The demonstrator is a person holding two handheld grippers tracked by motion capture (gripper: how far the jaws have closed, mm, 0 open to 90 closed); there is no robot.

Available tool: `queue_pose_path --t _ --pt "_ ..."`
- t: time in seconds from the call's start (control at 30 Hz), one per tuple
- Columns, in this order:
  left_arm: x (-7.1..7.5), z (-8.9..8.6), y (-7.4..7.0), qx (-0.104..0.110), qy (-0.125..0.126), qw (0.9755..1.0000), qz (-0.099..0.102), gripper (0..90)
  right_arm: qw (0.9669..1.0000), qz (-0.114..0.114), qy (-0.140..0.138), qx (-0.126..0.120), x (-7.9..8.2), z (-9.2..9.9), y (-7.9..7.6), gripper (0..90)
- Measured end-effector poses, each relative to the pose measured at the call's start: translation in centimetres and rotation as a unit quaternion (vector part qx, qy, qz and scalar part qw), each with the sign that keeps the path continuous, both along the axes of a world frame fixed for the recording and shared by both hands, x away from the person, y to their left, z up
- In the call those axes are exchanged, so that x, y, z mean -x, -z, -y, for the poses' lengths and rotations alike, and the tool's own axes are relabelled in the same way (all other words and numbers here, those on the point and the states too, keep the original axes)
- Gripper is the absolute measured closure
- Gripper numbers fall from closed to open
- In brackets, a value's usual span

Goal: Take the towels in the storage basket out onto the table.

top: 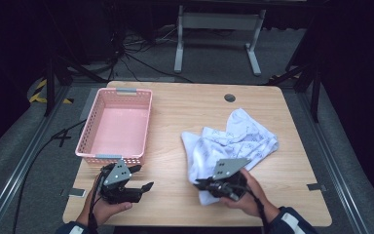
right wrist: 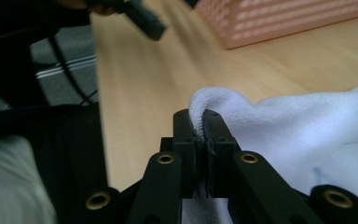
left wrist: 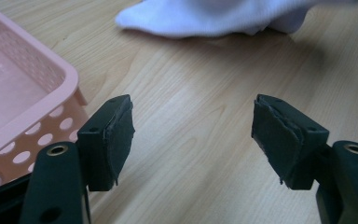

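Two tongs are at work on the near side of the table [top: 175, 105]. The right tongs [right wrist: 199, 122] are pressed together on a folded edge of the white cloth [top: 233, 139], pinching it tight at the cloth's near corner. Most of the cloth lies crumpled behind and to the right of those tongs, and its long side runs from that near corner up toward the far right of the table. The left tongs [left wrist: 193, 135] are spread wide with nothing between them, and they float just above the bare wood. From the left tongs, the cloth lies ahead and across to the right, with open table in between. So the right hand [top: 246, 192] is much nearer to the cloth, and the left hand [top: 104, 207] would have to cross over to grab another edge. The pink basket [top: 119, 92] sits on the left part of the table, just behind the left tongs, and it has nothing in it. I think the cloth may go in there, so it would need to travel left. Nothing stands between the cloth and the basket except the left tongs themselves, which could get bumped. A small dark round hole [top: 230, 97] sits in the table far back, out of the way.
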State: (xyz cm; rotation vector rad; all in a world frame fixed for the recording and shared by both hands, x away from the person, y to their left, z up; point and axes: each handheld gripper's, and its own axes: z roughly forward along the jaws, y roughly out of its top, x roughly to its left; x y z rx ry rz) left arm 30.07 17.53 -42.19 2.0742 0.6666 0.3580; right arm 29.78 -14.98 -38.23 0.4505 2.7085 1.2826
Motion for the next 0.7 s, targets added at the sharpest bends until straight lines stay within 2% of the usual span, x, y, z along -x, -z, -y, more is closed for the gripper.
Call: queue_pose_path --t 0.03,0.13,0.17,0.2,0.23,0.27,0.3,0.33,0.4,0.47,0.53,0.57,0.6,0.63,0.67,0.7 --pt "0.0 0.2 0.0 -0.001 0.000 1.0000 0.001 30.0 0.9998 -0.007 -0.019 0.007 0.7 -1.0 0.5 85.2" --pt "-0.2 1.4 -0.1 -0.005 0.008 0.9999 -0.006 30.1 0.9984 -0.021 -0.049 0.019 2.0 -2.6 1.5 84.9" --pt "-0.3 1.9 0.0 0.001 0.009 0.9999 -0.008 30.4 0.9975 -0.026 -0.061 0.022 2.4 -3.1 1.9 84.7" --pt "-0.5 3.2 0.2 -0.007 0.016 0.9998 -0.011 30.7 0.9963 -0.035 -0.074 0.027 3.0 -3.9 2.6 83.1" --pt "-0.5 3.2 0.2 -0.007 0.016 0.9998 -0.011 31.1 0.9963 -0.035 -0.074 0.027 3.0 -3.9 2.6 83.1" --pt "-0.7 3.9 0.4 -0.020 0.021 0.9995 -0.008 31.1 0.9952 -0.040 -0.083 0.034 3.3 -4.2 2.9 78.7" --pt "-0.9 4.5 0.6 -0.023 0.026 0.9993 -0.012 31.2 0.9944 -0.040 -0.090 0.040 3.6 -4.4 3.2 73.5" --pt "-1.1 5.0 0.8 -0.031 0.026 0.9991 -0.013 31.7 0.9946 -0.035 -0.088 0.044 3.6 -4.4 3.4 71.6" --pt "-1.7 5.9 1.4 -0.048 0.022 0.9985 -0.015 32.5 0.9951 -0.037 -0.084 0.037 3.3 -3.9 3.2 59.1" --pt "-2.5 6.6 1.8 -0.052 0.020 0.9982 -0.020 34.0 0.9971 -0.031 -0.066 0.023 2.7 -2.7 2.5 56.7" --pt "-3.3 7.4 2.4 -0.068 0.021 0.9972 -0.023 35.8 0.9991 -0.007 -0.040 0.009 2.0 -0.9 1.3 54.2" --pt "-3.5 7.6 2.6 -0.074 0.019 0.9968 -0.025 37.6 0.9998 0.001 -0.018 -0.004 1.4 0.4 0.4 54.1" --pt "-3.8 8.0 2.9 -0.082 0.016 0.9961 -0.028 38.1 0.9999 0.013 -0.001 -0.007 0.9 1.3 0.0 54.1" --pt "-4.1 8.2 3.2 -0.089 0.016 0.9954 -0.030 39.2 0.9987 0.037 0.036 -0.004 0.1 2.9 -0.6 55.3" --pt "-4.3 8.4 3.4 -0.093 0.018 0.9950 -0.031 41.8 0.9951 0.062 0.077 0.010 -0.9 4.3 -0.7 57.0" --pt "-4.5 8.6 3.6 -0.099 0.017 0.9944 -0.033 43.8 0.9914 0.072 0.108 0.015 -1.7 5.5 -0.7 59.2"
